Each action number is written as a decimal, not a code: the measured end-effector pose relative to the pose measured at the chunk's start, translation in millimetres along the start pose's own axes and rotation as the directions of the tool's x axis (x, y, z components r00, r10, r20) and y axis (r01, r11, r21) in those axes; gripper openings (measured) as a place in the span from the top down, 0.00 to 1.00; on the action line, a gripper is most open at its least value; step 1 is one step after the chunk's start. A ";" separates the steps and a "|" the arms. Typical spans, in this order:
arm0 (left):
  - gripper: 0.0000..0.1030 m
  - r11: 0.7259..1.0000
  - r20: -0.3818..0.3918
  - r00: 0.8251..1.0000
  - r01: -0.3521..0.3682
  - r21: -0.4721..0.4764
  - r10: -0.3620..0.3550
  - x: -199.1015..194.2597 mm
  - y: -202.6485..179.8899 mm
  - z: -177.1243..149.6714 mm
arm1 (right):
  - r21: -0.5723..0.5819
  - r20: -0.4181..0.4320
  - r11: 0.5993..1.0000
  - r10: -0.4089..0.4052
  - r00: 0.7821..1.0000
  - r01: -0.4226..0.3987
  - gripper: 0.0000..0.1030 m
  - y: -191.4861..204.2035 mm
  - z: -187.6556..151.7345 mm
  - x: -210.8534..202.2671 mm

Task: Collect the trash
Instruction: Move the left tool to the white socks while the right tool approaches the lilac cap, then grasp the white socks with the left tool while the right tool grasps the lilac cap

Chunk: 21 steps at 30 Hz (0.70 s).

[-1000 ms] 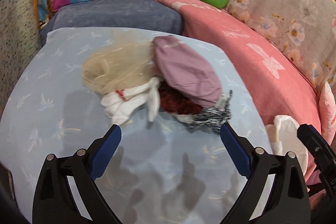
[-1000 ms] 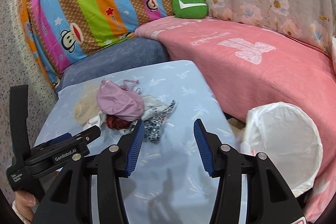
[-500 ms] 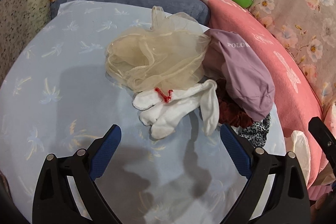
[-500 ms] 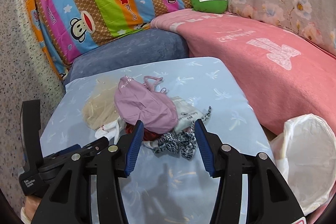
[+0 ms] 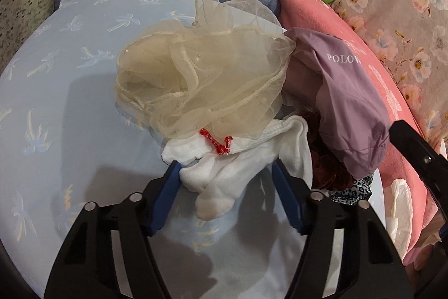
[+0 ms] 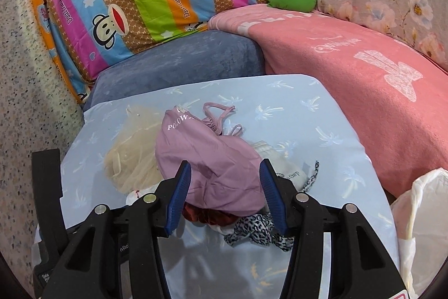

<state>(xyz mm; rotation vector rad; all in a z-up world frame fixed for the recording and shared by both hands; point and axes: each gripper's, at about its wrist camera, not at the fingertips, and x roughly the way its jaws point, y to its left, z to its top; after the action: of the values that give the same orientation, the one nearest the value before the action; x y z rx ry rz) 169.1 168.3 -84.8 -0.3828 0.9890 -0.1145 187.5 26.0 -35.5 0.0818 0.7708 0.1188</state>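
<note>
A small heap of soft things lay on the pale blue palm-printed tabletop [image 6: 294, 114]. The left gripper [image 5: 226, 175] had just been closing, and its blue pads now straddled the white socks [image 5: 224, 173] at the near edge of the heap; the left pad touched the fabric, while full pinching could not be told. Behind the socks sat a cream mesh net [image 5: 201, 80], with a mauve drawstring bag [image 6: 212, 159] just beside it. The right gripper [image 6: 225, 173] hung half spread over that bag, pads apart from it. A white plastic bag [image 6: 420, 215] gaped near the tabletop's right edge.
</note>
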 end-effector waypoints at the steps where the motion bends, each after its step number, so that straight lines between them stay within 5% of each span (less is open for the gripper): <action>1: 0.49 1.000 0.002 1.000 -0.003 0.006 0.003 0.0 0.3 -0.4 | 0.002 -0.005 1.000 0.001 1.000 -0.001 0.51 0.1 -1.0 3.1; 3: 0.63 1.000 -0.003 1.000 0.003 0.015 -0.003 0.4 0.5 -0.6 | 0.010 -0.019 1.000 0.002 1.000 -0.001 0.52 -1.0 -3.9 8.6; 6: 0.81 1.000 -0.015 1.000 0.022 0.015 -0.022 0.2 2.4 -3.0 | 0.020 -0.043 1.000 0.008 0.999 -0.007 0.71 -2.6 -9.4 14.4; 10: 0.86 0.999 -0.015 1.000 0.025 0.022 -0.024 -2.1 -3.3 -7.1 | 0.030 -0.071 0.999 0.019 0.997 -0.016 0.95 -4.3 -18.4 15.4; 21: 0.87 0.997 0.022 0.998 0.057 0.049 -0.058 -32.3 -25.2 -18.4 | 0.041 -0.002 0.998 0.046 0.999 -0.046 0.98 -7.4 -33.1 -40.2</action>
<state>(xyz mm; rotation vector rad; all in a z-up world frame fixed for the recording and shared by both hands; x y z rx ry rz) 138.1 148.6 -59.0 -0.3672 0.9510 -0.1853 136.4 14.2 -32.3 0.1386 0.7746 0.1472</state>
